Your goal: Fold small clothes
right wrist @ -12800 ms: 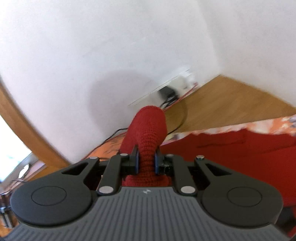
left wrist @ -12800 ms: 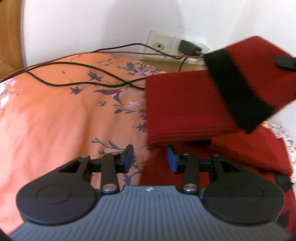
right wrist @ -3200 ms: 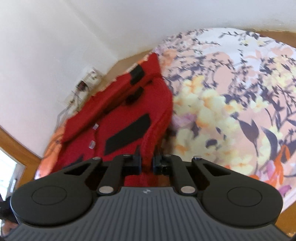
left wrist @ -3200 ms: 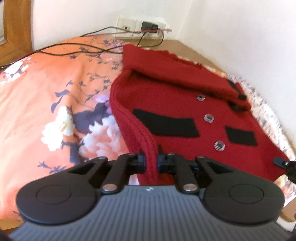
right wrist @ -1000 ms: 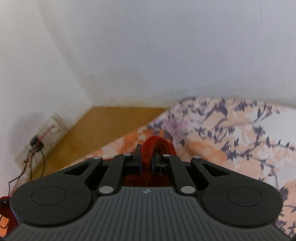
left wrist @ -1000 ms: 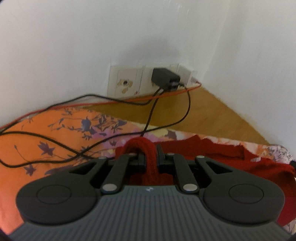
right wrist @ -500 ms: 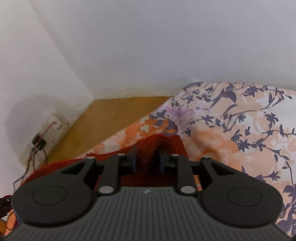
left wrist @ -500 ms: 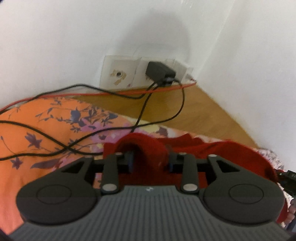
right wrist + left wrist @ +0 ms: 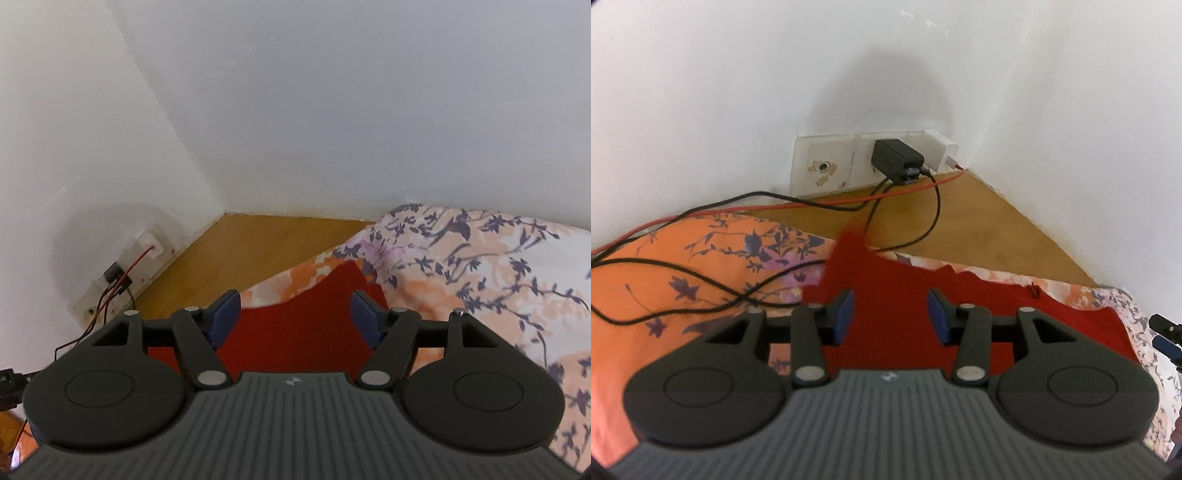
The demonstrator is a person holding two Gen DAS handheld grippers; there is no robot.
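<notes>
Both grippers are spread wide with nothing pinched right now: the left gripper has its blue pads well apart over the red knit garment, and the right gripper is the same story, jaws wide with red fabric showing in the gap but not touching either pad as far as I can tell. The garment lies on the floral bedspread at the far end of the bed, its far edge running close to the wooden strip by the wall. My guess is the fold toward that end is laid down and the grippers are clear to pull away. What worries me: the left corner of the knit looks blurred and pokes up over the black cable that runs from the charger in the wall socket, so it may not be lying flat, and thick knit likes to spring back and undo a fold. Also those cables trail across the bedspread just beside the left pad, so a careless pull-back could snag one and drag the garment out of shape. And the fabric sits so near the bed edge that a nudge could slide it off.
</notes>
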